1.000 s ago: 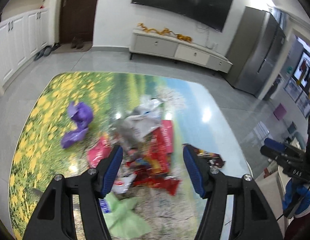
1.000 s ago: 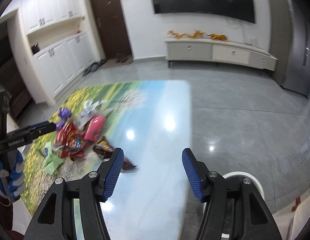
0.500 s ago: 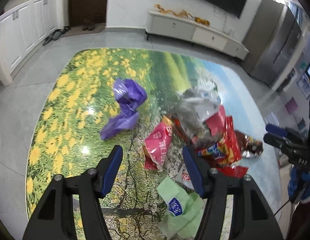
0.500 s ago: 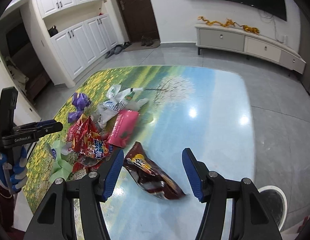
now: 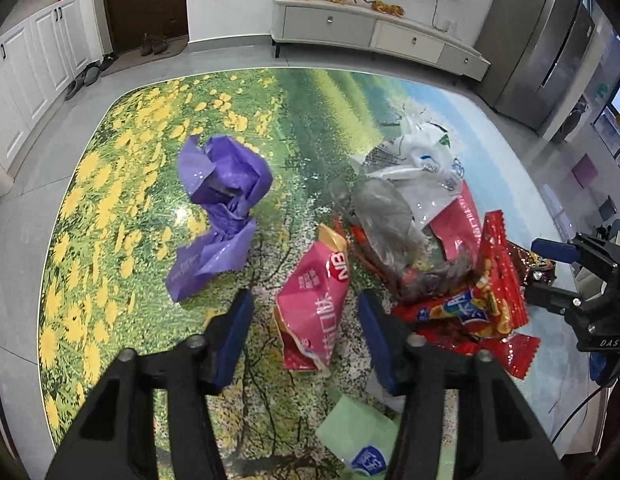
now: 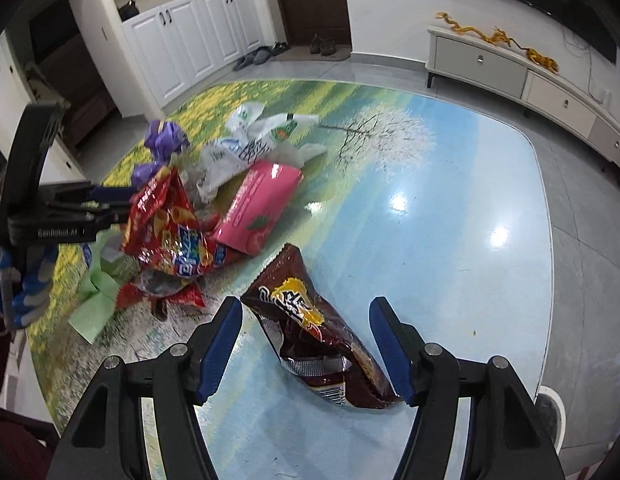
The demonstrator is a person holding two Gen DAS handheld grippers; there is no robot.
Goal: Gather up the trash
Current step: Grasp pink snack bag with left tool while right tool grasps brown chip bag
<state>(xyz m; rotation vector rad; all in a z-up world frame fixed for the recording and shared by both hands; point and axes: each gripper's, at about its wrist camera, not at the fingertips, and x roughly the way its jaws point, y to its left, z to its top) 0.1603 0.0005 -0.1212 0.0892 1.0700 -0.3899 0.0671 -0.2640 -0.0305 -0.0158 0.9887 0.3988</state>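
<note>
Empty wrappers and bags litter a glossy tabletop [image 5: 122,184] printed with a meadow scene, as two hand-held grippers hover over it with jaws spread wide and holding nothing.

The largest piece, a crumpled purple bag [image 5: 220,208], lies alone at the far left of the heap, well apart from either tool; it looks limp and nearly weightless, and a raised fold should offer the easiest pinch. To its right a white plastic bag [image 5: 425,172] and a grey film bag [image 5: 383,224] sprawl over red snack packets [image 5: 481,300]; all appear soft, slick and likely to drag neighbours along if pulled.

A pink pouch [image 5: 315,312] lies between the spread jaws of the left gripper [image 5: 306,340], just beyond the tips. It seems light and crinkly; its torn near end, slightly lifted, is the probable place to take hold.

A brown snack bag [image 6: 315,328] lies between the open jaws of the right gripper [image 6: 306,344], near the tabletop's near right edge, apart from the pile. Foil-lined and slippery by the look of it, it may slide on the shiny surface unless gripped at its puffed middle or open end.

A pale green wrapper [image 5: 359,436] lies nearest, below the left gripper.
</note>
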